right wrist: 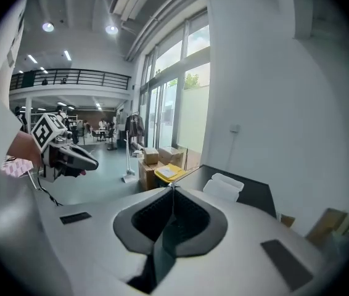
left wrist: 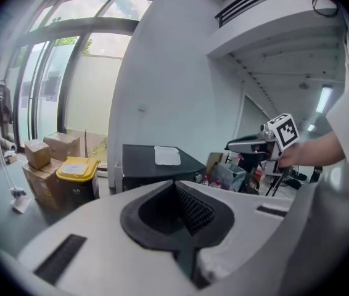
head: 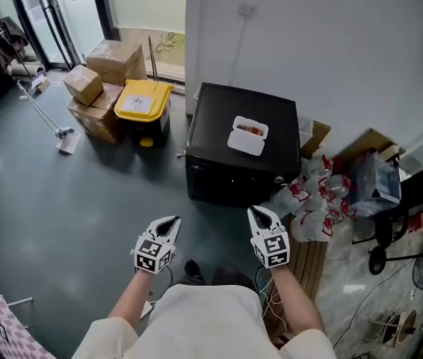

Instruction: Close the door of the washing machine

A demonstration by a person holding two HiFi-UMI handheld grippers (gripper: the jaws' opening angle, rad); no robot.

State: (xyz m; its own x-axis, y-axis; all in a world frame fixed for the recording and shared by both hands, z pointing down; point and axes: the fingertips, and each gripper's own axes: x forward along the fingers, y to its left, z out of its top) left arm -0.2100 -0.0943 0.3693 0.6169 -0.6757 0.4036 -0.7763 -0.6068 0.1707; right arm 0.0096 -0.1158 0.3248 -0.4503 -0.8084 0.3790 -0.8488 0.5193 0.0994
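The washing machine (head: 219, 122) is a black box against the white wall, with a white lidded container (head: 248, 135) on its top. Its dark front face (head: 226, 182) looks flush, and I cannot make out the door itself. Both grippers are held up in front of the person's chest, well short of the machine. My left gripper (head: 171, 221) is shut and empty, as is my right gripper (head: 258, 212). The left gripper view shows its jaws (left wrist: 175, 181) meeting, with the machine (left wrist: 143, 164) beyond. The right gripper view shows closed jaws (right wrist: 172, 186) and the machine's top (right wrist: 258, 196).
Cardboard boxes (head: 99, 81) and a yellow-lidded bin (head: 145, 103) stand left of the machine. A mop (head: 47, 118) lies on the floor further left. Plastic bags (head: 316, 197), a blue crate (head: 380, 182) and black stands (head: 380, 249) crowd the right side. Wooden slats (head: 309, 264) lie near my right arm.
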